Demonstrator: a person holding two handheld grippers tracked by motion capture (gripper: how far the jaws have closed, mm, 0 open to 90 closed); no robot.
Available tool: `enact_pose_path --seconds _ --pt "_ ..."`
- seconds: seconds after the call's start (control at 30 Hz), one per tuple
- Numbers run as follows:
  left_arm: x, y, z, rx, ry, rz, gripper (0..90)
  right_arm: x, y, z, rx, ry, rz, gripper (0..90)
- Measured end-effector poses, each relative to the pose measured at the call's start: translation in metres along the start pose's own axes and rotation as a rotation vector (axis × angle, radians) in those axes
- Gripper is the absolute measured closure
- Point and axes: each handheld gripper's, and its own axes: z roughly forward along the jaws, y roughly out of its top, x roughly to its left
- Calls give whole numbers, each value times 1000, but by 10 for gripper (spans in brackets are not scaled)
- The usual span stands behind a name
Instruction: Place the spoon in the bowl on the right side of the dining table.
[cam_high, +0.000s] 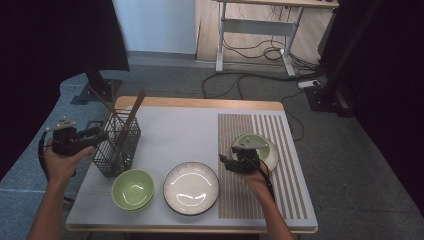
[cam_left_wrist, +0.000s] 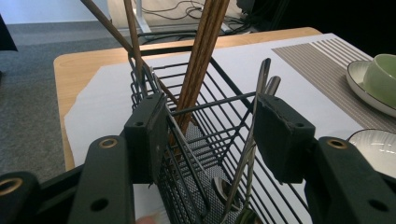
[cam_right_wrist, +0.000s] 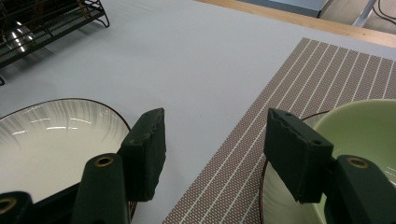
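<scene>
The left claw (cam_left_wrist: 208, 135) stands wide around the near wall of the wire basket (cam_high: 118, 145) at the desk's (cam_high: 180, 127) left edge, pads not pressing. The right claw (cam_right_wrist: 215, 154) is wide, empty, above the striped mat (cam_right_wrist: 261, 140), between the plate (cam_right_wrist: 51, 140) and the green bowl (cam_right_wrist: 364, 126).

- Wire basket (cam_high: 117, 150): one, black, at the left of the counter (cam_high: 185, 130).
- Wooden chopsticks (cam_left_wrist: 201, 60): a bundle standing in the basket; exact number cannot be told.
- Metal spoons (cam_left_wrist: 259, 93): two handles visible in the basket.
- Green bowls: two, one (cam_high: 132, 189) near the front edge, one (cam_high: 256, 146) on a plate at the right.
- Pale plates: two, one (cam_high: 191, 188) at the front centre, one (cam_high: 272, 155) under the right bowl.
- Striped placemat (cam_high: 280, 175): one, at the right.
- White sheet (cam_high: 175, 135): one, covering the counter.
</scene>
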Motion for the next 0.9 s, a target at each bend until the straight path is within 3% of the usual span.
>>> enact_pose_path --seconds 0.4,0.63,0.9 --pt "7 -3 6 6 16 -20 450 0 0 -1 1 1 -4 389" --pt "8 -1 8 -20 30 -16 478 0 0 -1 1 2 -3 389" --pt "14 1 14 -3 33 -29 508 1 0 -1 2 2 -9 389"
